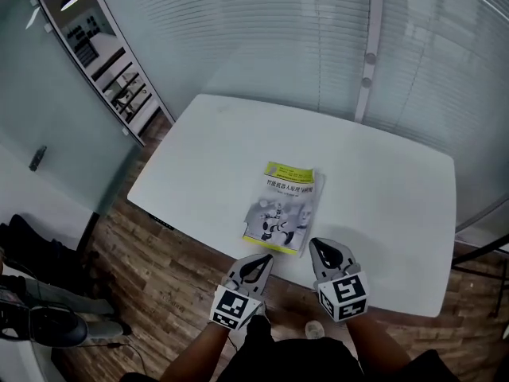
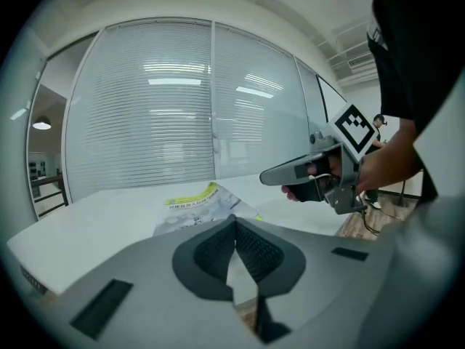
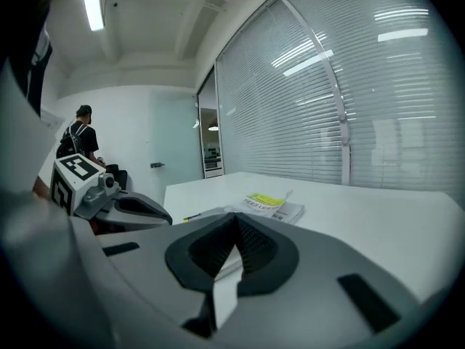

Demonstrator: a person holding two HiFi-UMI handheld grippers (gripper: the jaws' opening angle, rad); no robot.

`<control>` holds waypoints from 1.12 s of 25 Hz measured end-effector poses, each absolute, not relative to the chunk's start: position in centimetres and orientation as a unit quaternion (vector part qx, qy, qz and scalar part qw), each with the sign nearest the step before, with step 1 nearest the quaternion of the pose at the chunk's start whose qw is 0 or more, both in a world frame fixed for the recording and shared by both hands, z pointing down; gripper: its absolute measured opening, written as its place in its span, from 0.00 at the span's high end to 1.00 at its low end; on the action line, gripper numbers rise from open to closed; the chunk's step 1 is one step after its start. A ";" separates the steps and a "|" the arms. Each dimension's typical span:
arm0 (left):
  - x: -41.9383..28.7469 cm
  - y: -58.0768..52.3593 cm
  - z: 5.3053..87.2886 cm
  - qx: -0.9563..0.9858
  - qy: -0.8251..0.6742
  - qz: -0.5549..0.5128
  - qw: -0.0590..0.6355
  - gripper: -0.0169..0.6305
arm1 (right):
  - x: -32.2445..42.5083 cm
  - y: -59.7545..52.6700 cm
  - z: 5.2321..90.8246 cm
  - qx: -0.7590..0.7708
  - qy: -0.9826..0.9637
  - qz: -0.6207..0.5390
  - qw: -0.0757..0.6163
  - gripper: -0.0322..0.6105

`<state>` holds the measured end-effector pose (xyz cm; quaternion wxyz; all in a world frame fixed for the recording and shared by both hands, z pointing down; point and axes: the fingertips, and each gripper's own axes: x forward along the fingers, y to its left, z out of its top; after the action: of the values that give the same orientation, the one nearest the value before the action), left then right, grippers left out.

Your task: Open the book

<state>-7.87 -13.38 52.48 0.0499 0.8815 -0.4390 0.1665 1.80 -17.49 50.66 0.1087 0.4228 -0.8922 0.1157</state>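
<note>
A closed book (image 1: 284, 207) with a yellow-green band and a grey cover lies flat on the white table (image 1: 382, 213), close to its front edge. My left gripper (image 1: 262, 260) hovers just off that edge, below the book's near left corner, jaws shut and empty. My right gripper (image 1: 318, 246) is beside the book's near right corner, also shut and empty. In the left gripper view the book (image 2: 190, 203) lies ahead of the shut jaws (image 2: 234, 221), with the right gripper (image 2: 301, 173) off to the right. In the right gripper view the book (image 3: 270, 205) sits beyond the shut tips (image 3: 235, 218), with the left gripper (image 3: 123, 206) at left.
Glass walls with blinds (image 1: 318, 38) run behind the table. Wooden floor (image 1: 159, 277) shows in front of it, with dark bags (image 1: 36, 301) at the far left. A person (image 3: 78, 140) stands far off by a wall.
</note>
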 end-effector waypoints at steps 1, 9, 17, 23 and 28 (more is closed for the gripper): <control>-8.0 -14.0 52.3 0.885 -0.431 0.169 0.045 0.95 | 1.8 -17.8 50.8 0.431 -0.888 0.116 0.112 0.94; -6.9 -15.9 52.7 0.920 -0.341 0.193 0.005 0.92 | 2.2 -19.1 52.2 0.514 -0.839 0.143 0.108 0.94; -4.7 -15.4 54.4 0.945 -0.225 0.231 -0.056 0.78 | 4.0 -19.4 53.3 0.586 -0.789 0.158 0.092 0.94; -4.0 -15.3 55.9 0.943 -0.150 0.279 -0.101 0.75 | 3.5 -18.4 53.4 0.600 -0.779 0.113 0.141 0.94; -3.4 -15.3 57.2 0.935 -0.117 0.312 -0.118 0.73 | 3.9 -17.5 53.4 0.615 -0.767 0.122 0.140 0.94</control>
<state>-3.45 -15.27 57.22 -0.1180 0.9354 -0.1168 0.3122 3.86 -17.48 53.43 0.1402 0.6146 -0.7666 0.1219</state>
